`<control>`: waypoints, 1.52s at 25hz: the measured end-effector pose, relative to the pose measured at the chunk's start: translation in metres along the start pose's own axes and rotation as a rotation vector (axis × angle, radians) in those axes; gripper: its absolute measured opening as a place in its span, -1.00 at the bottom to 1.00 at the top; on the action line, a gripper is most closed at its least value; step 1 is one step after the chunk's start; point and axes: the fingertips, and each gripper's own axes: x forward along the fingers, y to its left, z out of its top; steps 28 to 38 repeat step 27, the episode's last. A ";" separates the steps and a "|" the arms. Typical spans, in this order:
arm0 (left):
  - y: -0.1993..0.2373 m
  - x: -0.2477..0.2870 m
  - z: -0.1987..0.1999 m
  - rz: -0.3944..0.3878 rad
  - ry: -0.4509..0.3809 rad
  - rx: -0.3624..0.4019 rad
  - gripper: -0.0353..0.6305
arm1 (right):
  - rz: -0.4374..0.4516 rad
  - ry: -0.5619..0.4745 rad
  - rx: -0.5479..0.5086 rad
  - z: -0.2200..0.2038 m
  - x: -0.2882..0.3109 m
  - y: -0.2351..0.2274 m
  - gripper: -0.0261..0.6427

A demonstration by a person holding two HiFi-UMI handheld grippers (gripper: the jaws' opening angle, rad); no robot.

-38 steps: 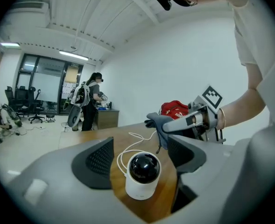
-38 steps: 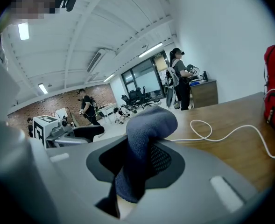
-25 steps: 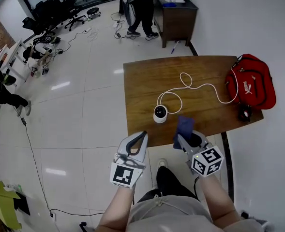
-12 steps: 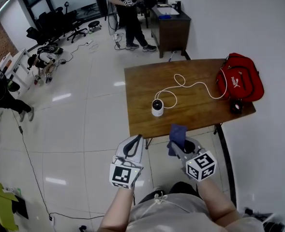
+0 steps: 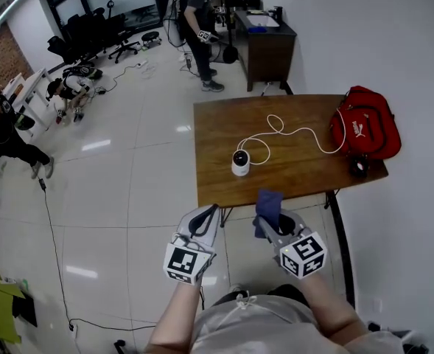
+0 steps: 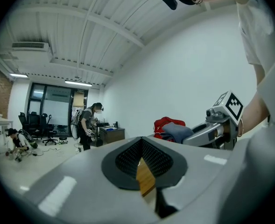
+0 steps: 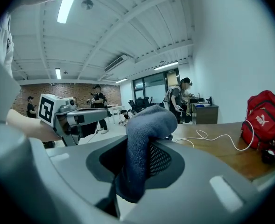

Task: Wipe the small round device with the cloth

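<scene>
The small round white device stands on the brown table, near its front edge, with a white cable coiling away from it. My right gripper is shut on a dark blue cloth, held at the table's near edge, short of the device. In the right gripper view the cloth hangs folded between the jaws. My left gripper hovers beside it, off the table's front left corner, shut with nothing in it; its pads meet.
A red bag lies on the table's right end, with a small dark object in front of it. A dark desk stands behind the table, and a person stands by it. More people and office chairs are at the far left.
Both grippers have drawn back a little from the table's near edge, the cloth still in the right one. The person in the background has walked closer.
</scene>
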 end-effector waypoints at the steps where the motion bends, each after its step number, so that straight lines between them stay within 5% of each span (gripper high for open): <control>1: -0.003 -0.001 0.000 -0.006 -0.003 0.008 -0.88 | -0.002 0.004 -0.002 -0.001 -0.001 0.000 -0.61; 6: -0.017 -0.003 0.010 -0.041 -0.019 0.071 -0.88 | -0.015 0.001 -0.009 -0.002 -0.002 0.004 -0.61; 38: -0.017 -0.018 0.002 -0.012 -0.008 -0.006 -0.88 | -0.051 -0.007 -0.059 0.004 -0.016 0.012 -0.61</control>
